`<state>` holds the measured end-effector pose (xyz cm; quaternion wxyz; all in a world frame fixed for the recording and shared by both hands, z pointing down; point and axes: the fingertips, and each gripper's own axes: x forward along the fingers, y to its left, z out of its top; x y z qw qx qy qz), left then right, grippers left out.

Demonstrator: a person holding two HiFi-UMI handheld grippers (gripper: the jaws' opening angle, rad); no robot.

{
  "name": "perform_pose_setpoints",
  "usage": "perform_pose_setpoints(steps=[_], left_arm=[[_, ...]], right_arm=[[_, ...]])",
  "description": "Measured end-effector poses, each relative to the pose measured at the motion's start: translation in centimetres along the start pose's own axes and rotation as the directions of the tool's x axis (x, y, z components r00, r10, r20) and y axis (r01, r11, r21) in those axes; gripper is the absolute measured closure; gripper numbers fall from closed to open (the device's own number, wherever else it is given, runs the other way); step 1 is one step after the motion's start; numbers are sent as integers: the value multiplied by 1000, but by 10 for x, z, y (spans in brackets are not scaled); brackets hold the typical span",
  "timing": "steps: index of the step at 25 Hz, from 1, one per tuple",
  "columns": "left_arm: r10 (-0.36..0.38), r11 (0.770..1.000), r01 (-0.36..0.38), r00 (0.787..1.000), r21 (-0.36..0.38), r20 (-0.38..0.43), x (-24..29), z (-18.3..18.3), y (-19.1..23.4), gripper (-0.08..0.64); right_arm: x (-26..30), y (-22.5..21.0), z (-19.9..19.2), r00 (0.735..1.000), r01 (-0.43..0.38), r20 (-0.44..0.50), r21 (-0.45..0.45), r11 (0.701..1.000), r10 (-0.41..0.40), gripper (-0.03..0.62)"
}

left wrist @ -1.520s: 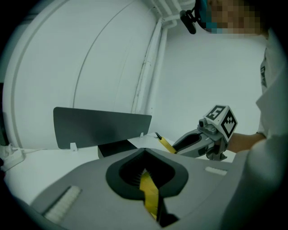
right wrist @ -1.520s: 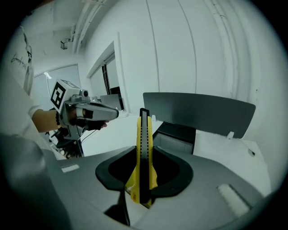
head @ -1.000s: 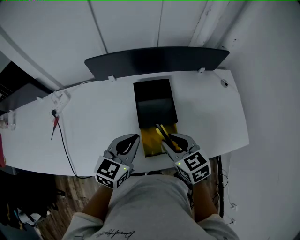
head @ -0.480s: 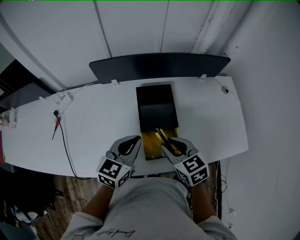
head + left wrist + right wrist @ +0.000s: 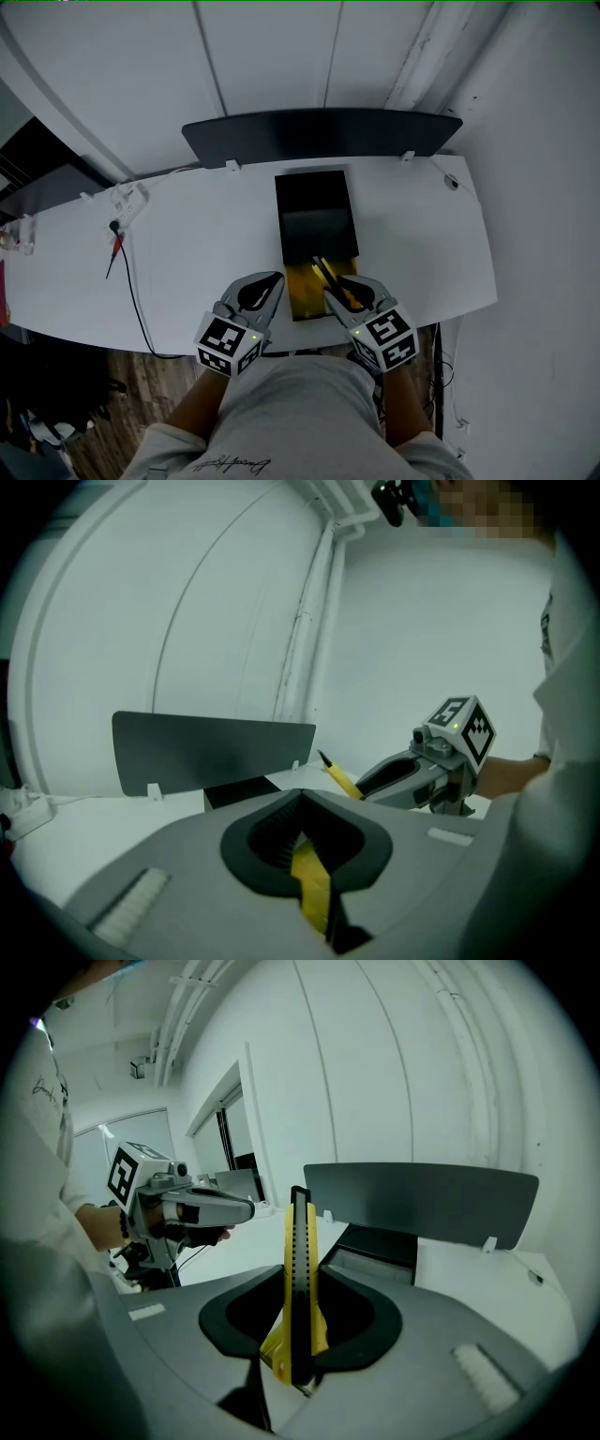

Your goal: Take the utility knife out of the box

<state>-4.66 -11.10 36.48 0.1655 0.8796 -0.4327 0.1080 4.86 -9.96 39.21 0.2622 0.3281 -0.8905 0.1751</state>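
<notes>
A long black box (image 5: 314, 202) with a yellow inner tray (image 5: 302, 286) pulled toward me lies in the middle of the white table (image 5: 187, 262). My right gripper (image 5: 336, 284) is shut on the yellow-and-black utility knife (image 5: 327, 272), which is lifted above the tray and points away and up (image 5: 300, 1260). My left gripper (image 5: 273, 280) sits at the tray's left edge, closed with a yellow strip (image 5: 310, 883) pinched between its jaws, seemingly the tray's wall. From the left gripper view the knife tip (image 5: 336, 772) sticks out of the right gripper (image 5: 366, 782).
A dark upright panel (image 5: 319, 131) stands along the table's back edge against the white wall. At the table's left lie a black cable (image 5: 131, 291) and a red-tipped tool (image 5: 112, 249). The front table edge runs just under both grippers, with wooden floor below.
Only the head view has shifted a little, so the table sits slightly lower in the picture. Both grippers and the knife hold their places relative to the box.
</notes>
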Motion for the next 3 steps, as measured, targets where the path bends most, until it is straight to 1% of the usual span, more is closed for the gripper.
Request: perform_pose_setpoints(steps=[3], left_arm=[[-2,1000,2,1000,1,1,-1,2,-1,558]], right_arm=[[-1,-1,0,1000,5,-1,1,1000,-5,460]])
